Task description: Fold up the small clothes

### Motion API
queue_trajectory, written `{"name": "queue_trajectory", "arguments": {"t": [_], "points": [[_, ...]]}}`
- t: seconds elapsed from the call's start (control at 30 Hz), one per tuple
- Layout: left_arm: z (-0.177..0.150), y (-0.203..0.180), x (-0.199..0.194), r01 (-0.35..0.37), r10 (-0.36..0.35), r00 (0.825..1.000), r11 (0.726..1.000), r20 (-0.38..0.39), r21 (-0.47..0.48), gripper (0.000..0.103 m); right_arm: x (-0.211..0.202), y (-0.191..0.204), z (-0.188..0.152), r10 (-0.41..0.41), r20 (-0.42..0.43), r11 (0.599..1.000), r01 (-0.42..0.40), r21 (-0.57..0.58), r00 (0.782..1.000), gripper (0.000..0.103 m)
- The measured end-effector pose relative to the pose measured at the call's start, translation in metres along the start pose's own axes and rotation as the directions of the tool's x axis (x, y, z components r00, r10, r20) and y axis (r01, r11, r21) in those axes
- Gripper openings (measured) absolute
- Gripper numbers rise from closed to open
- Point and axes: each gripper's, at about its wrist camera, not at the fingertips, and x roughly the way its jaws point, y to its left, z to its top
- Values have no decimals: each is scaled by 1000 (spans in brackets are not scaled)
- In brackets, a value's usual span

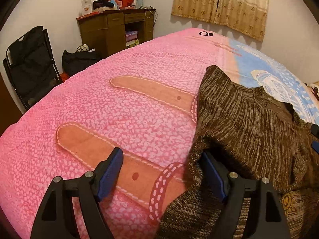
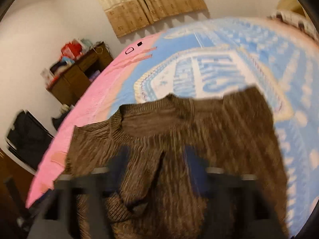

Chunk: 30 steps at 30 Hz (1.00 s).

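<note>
A brown knitted sweater (image 1: pixel 249 123) lies on the bed with its collar away from me; it also shows in the right wrist view (image 2: pixel 199 131), blurred by motion. My left gripper (image 1: pixel 161 163) is open at the sweater's left edge: the left finger is over the pink blanket, and the right finger's tip is tucked under a fold of the knit. My right gripper (image 2: pixel 155 159) is over the middle of the sweater with a bunch of knit between its blurred blue pads; the jaws look wide apart. Its tip shows at the left wrist view's right edge (image 1: pixel 315 137).
The bed carries a pink blanket (image 1: pixel 99 109) and a blue and white patterned blanket (image 2: pixel 219 69). A brown wooden cabinet (image 1: pixel 113 29) with clutter on top, a black folding chair (image 1: pixel 30 63) and a dark bag (image 1: pixel 77 59) stand by the far wall. Beige curtains (image 1: pixel 221 2) hang behind.
</note>
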Motion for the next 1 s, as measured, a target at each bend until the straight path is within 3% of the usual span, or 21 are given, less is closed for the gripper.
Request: {"name": "queue_trajectory", "arguments": {"t": [0.1, 0.17, 0.2, 0.27, 0.43, 0.53, 0.67, 0.73, 0.8, 0.87, 0.93, 1.0], "points": [[1, -3, 3, 11, -11, 1000, 1000, 3, -2, 82, 16, 11, -4, -34, -53, 998, 31, -57, 998, 74], [1, -1, 2, 15, -15, 1000, 1000, 6, -2, 83, 31, 25, -11, -72, -95, 987, 57, -150, 993, 39], [0, -2, 2, 17, -17, 1000, 1000, 6, 0, 84, 33, 37, -15, -147, -73, 962, 126, -243, 986, 35], [0, -1, 2, 20, -20, 1000, 1000, 5, -2, 84, 33, 47, -14, -153, -75, 946, 124, -299, 985, 12], [-3, 3, 1, 9, -9, 1000, 1000, 9, -29, 84, 4, 56, 7, -128, 48, 936, 137, -325, 991, 6], [-3, 2, 1, -14, 14, 1000, 1000, 6, -22, 84, -3, 56, 24, -102, 114, 934, 135, -332, 988, 7], [-4, 0, 1, -30, 30, 1000, 999, 4, -10, 84, 43, 43, 29, -173, 25, 919, 171, -355, 985, 9], [-4, 1, 1, -21, 21, 1000, 1000, 5, -15, 84, 51, 34, 23, -246, -7, 900, 226, -374, 969, 11], [-4, 2, 1, -19, 19, 1000, 1000, 7, -17, 84, 34, 22, 20, -266, 39, 915, 265, -305, 963, 20], [-5, 1, 0, -27, 27, 1000, 1000, 7, -10, 84, 9, 19, 16, -252, 111, 934, 272, -232, 961, 59], [-5, 0, 1, -31, 31, 999, 999, 8, -8, 84, -13, 30, 8, -197, 171, 945, 233, -228, 966, 64], [-5, -1, 0, -30, 30, 1000, 1000, 8, -8, 84, -9, 56, 0, -122, 104, 938, 149, -313, 987, 64]]}}
